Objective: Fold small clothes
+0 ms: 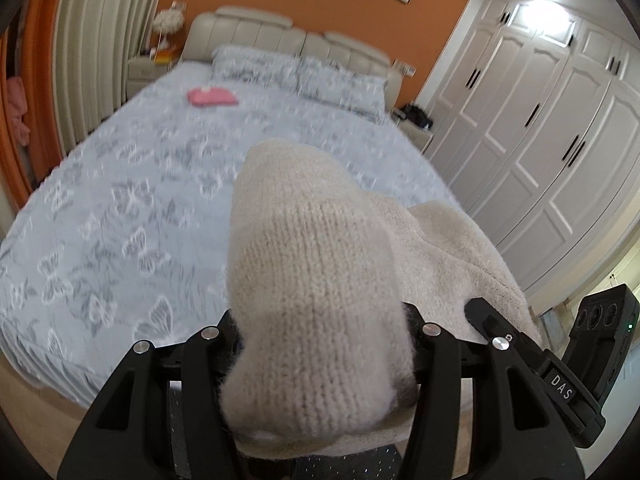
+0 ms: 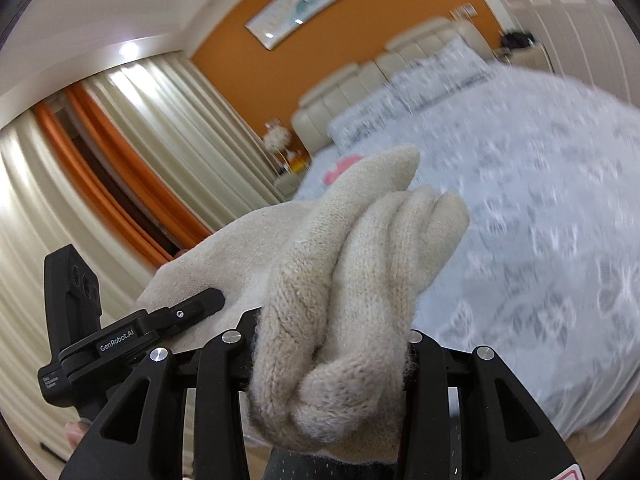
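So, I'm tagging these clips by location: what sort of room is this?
A bedroom, most likely: a large bed with a grey butterfly-print cover, a padded cream headboard and white panelled wardrobe doors.

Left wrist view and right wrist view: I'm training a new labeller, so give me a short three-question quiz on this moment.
1. True or false: the cream knitted garment lies flat on the bed.
2. What colour is the folded item near the pillows?
3. What grips the garment? A) left hand-held gripper only B) right hand-held gripper only C) both

Key: 1 false; 2 pink; 3 C
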`<state>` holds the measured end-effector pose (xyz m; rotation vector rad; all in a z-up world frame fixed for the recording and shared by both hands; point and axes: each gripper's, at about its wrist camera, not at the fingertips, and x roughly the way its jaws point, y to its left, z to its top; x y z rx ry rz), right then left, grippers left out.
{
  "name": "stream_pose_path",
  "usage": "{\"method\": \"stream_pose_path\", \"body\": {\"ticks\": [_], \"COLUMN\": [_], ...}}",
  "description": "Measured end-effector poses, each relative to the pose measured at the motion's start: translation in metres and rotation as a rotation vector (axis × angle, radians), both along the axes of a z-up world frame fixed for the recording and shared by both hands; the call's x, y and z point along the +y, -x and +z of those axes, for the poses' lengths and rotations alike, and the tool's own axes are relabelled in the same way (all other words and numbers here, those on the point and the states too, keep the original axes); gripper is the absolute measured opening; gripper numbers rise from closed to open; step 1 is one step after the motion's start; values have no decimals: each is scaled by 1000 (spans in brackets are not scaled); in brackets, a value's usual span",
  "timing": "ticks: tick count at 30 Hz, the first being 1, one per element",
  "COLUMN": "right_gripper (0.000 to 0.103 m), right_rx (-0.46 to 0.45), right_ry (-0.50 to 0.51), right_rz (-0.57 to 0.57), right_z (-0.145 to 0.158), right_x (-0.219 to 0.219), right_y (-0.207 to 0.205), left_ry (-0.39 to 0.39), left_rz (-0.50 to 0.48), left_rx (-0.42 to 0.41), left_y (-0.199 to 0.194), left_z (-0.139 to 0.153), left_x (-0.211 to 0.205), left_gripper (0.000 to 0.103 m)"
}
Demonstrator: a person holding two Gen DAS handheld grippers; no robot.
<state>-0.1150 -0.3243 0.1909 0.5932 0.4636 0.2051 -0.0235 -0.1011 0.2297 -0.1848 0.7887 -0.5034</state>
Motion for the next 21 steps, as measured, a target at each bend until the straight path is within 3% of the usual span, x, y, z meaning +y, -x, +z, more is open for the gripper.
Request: {"method": "stream_pose_path", "body": {"ticks": [8, 21], "right_gripper": [37, 37], "right_rx": [-88, -165], "right_ry": [56, 123], "right_rz": [27, 67], "right_z": [38, 80], "right_x": [17, 66], "right_y": [-24, -79], "left_ry": [26, 27], "left_rz": [8, 31], "left_rx": [-93, -190], "left_y": [-15, -60], "left_z": [40, 73], "left_x": [19, 62], "left_gripper": [52, 52]}}
